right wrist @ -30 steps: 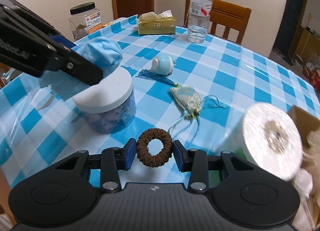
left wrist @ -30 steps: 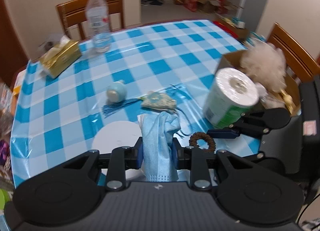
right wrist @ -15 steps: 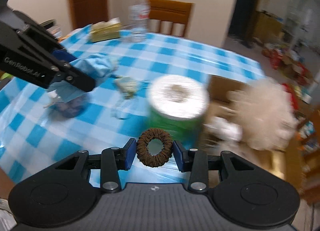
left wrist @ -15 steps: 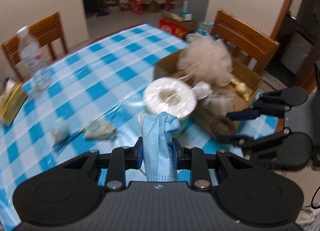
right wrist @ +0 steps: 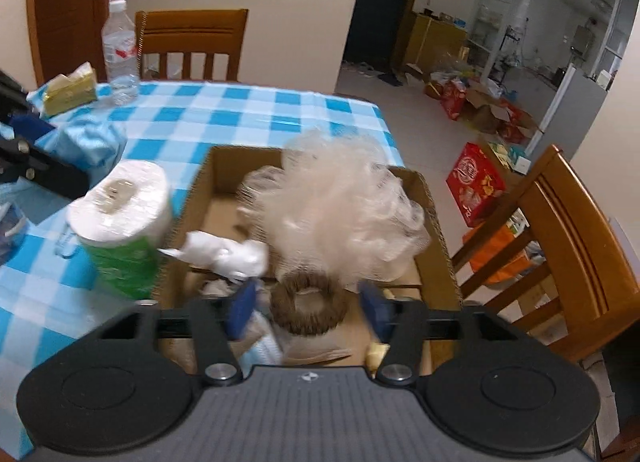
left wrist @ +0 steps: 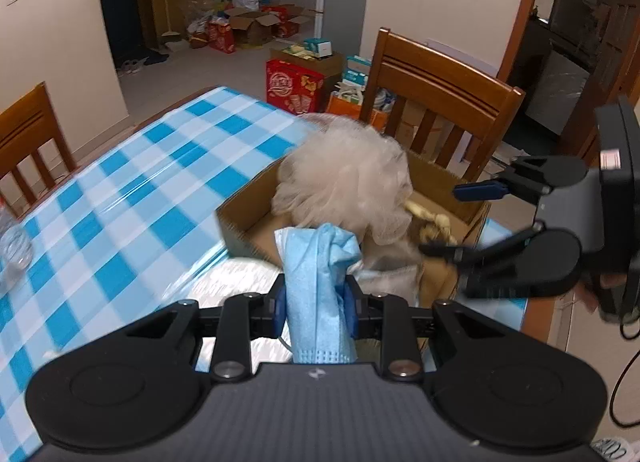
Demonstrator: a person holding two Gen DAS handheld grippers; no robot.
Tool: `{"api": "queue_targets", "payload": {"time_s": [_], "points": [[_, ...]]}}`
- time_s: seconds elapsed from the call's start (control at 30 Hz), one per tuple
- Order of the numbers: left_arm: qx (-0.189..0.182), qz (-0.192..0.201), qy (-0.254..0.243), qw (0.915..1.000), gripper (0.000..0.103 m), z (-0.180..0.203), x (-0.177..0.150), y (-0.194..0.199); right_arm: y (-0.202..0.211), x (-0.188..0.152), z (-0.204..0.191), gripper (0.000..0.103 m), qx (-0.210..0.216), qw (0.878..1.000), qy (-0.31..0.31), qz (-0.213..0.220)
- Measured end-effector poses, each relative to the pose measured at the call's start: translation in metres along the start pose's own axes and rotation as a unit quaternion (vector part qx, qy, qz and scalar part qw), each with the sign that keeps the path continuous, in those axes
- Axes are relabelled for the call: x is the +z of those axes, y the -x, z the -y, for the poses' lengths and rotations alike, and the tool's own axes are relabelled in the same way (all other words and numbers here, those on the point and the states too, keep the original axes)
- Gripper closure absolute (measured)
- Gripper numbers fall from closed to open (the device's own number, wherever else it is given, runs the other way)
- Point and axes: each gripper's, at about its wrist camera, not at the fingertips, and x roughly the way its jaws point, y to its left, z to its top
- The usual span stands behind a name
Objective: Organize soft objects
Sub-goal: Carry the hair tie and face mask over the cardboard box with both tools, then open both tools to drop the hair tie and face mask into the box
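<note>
1. Two grippers are seen over the brown cardboard box (right wrist: 436,205): the right gripper (right wrist: 306,308) is opening, pads clear of the brown knitted hair ring (right wrist: 308,308) between them.
2. Clamped in the left gripper (left wrist: 316,302) is the crumpled blue face mask (left wrist: 318,262), just short of the box at twelve o'clock.
3. Risk is judged: the ring may catch the beige mesh bath puff (right wrist: 340,205) and roll out; the mask, released early, may land on the blue-checked tablecloth (left wrist: 132,197).
</note>
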Motion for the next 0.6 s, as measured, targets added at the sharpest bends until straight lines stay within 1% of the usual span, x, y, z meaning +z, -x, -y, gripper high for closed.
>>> {"api": "queue_targets", "payload": {"time_s": [0.07,0.17,0.27,0.3,0.33,0.37,0.4,0.43,0.57,0.6], "points": [[-0.003,0.000,-0.003,1.0000,0.077,0.004,0.008,-0.011,-0.005,-0.002,0.005,0.013,-0.002,1.000,-0.004,0.000],[-0.014,-0.001,-0.001,0.9999,0.077,0.011,0.018,-0.030,-0.009,-0.005,0.012,0.012,0.011,1.000,-0.011,0.000],[-0.026,0.001,-0.003,0.9997,0.074,0.020,0.027,-0.047,-0.012,-0.010,0.018,0.008,0.008,1.000,-0.011,-0.008],[-0.030,0.002,-0.004,0.9996,0.067,0.022,0.029,-0.052,-0.012,-0.011,0.019,0.007,0.007,1.000,-0.012,-0.010],[-0.031,0.003,-0.003,0.9995,0.049,0.025,0.031,-0.056,-0.012,-0.013,0.021,0.007,0.008,1.000,-0.013,-0.011],[-0.028,0.007,0.000,0.9996,0.040,0.026,0.032,-0.060,-0.012,-0.014,0.023,0.007,0.009,1.000,-0.014,-0.013],[-0.022,0.013,0.004,0.9997,0.024,0.027,0.032,-0.062,-0.012,-0.014,0.025,0.007,0.009,1.000,-0.017,-0.014],[-0.018,0.018,0.006,0.9997,0.020,0.027,0.032,-0.063,-0.012,-0.015,0.025,0.007,0.008,1.000,-0.018,-0.015],[-0.006,0.023,0.010,0.9997,0.018,0.024,0.029,-0.059,-0.011,-0.015,0.026,0.004,0.009,1.000,-0.020,-0.019],[-0.001,0.025,0.013,0.9996,0.015,0.022,0.027,-0.056,-0.011,-0.015,0.026,0.004,0.009,1.000,-0.021,-0.019]]}}
